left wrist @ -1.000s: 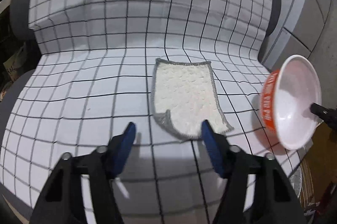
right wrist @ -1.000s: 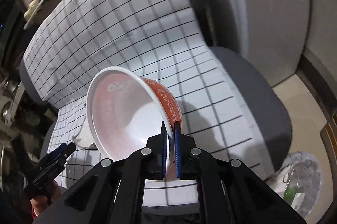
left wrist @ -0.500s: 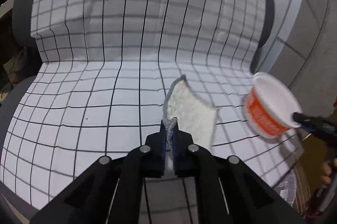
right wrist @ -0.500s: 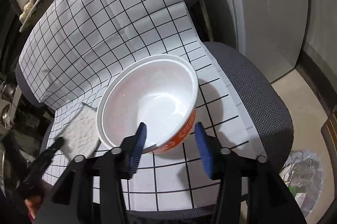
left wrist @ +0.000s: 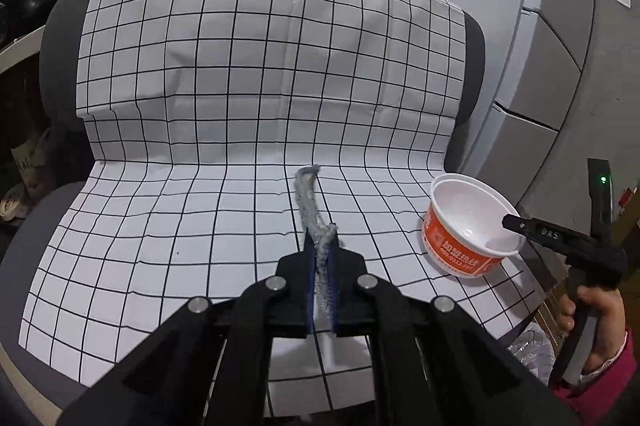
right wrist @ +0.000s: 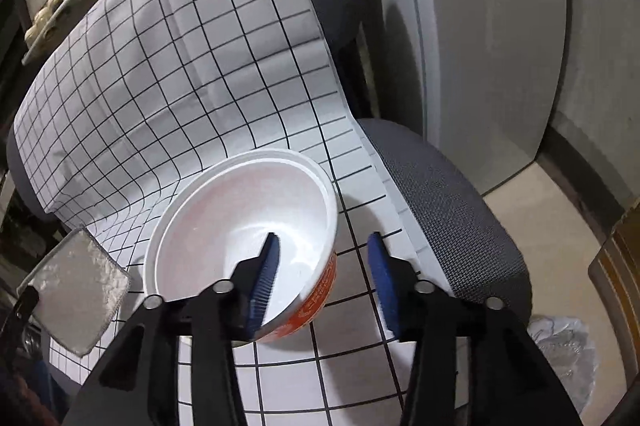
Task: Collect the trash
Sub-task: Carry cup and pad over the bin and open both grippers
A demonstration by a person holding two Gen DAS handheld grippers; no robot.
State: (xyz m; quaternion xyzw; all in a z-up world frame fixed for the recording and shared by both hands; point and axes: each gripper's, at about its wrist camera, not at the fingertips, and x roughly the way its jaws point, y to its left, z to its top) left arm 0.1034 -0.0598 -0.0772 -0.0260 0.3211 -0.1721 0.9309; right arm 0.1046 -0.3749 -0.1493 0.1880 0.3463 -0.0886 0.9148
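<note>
Lifting clear of the chair seat [left wrist: 168, 226], the cloth [left wrist: 316, 226] now hangs pinched in the left tongs [left wrist: 321, 278]; the right tongs [right wrist: 324, 278], spread, have released the bowl [right wrist: 224, 238], straddling its near rim.

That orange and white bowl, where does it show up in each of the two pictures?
Left wrist view: the bowl stands upright at the right, on the checked cloth, with the right tool's tip at its rim.
Right wrist view: the bowl fills the lower middle; the right tool is open, one finger inside, one outside.
Shared landmark: the grey-edged rag held by the left tool.
</note>
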